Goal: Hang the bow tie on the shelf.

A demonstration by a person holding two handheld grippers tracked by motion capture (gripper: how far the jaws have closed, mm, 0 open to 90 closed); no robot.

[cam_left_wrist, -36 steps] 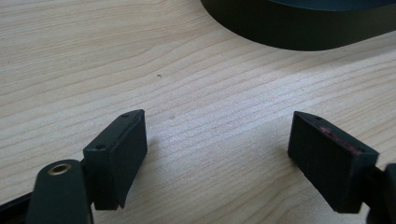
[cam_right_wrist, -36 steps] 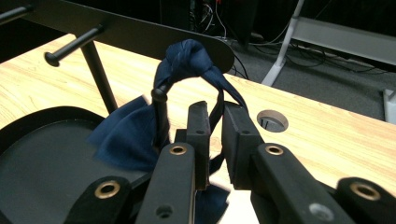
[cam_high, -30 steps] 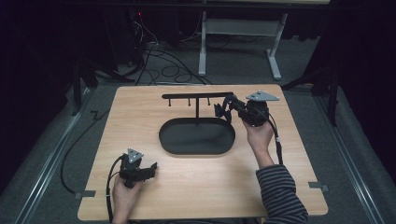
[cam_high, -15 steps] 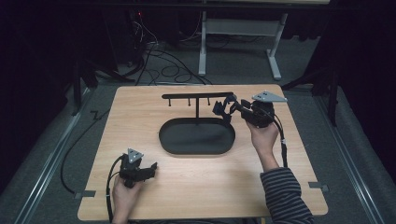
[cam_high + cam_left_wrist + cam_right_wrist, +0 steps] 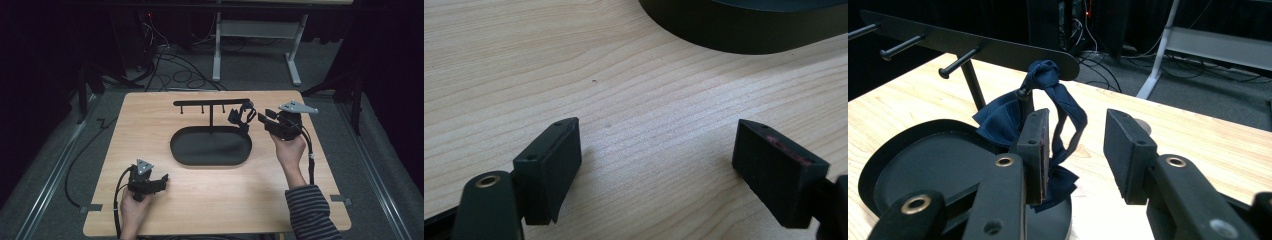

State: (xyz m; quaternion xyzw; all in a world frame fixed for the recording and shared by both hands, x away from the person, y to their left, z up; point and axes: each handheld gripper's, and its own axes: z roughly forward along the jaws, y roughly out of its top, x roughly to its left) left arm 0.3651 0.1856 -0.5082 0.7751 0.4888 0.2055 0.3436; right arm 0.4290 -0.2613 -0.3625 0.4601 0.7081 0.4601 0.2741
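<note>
both black two-jaw grippers stood open, the right gripper having just let its jaws off the dark blue fabric bow tie hung on the black metal peg stand, so backing off looked next, while the left gripper idled on the table.

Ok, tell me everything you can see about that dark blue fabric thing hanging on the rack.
The dark blue fabric piece looks like soft woven cloth, knotted at the top where it hangs on the end peg of the black rack. Below the knot a thin loop hangs down, with wider folded flaps drooping over the oval base tray. It hangs limp. The right gripper, jaws just opened, sits beside it; one jaw is close against the loop, but contact is unclear.
</note>
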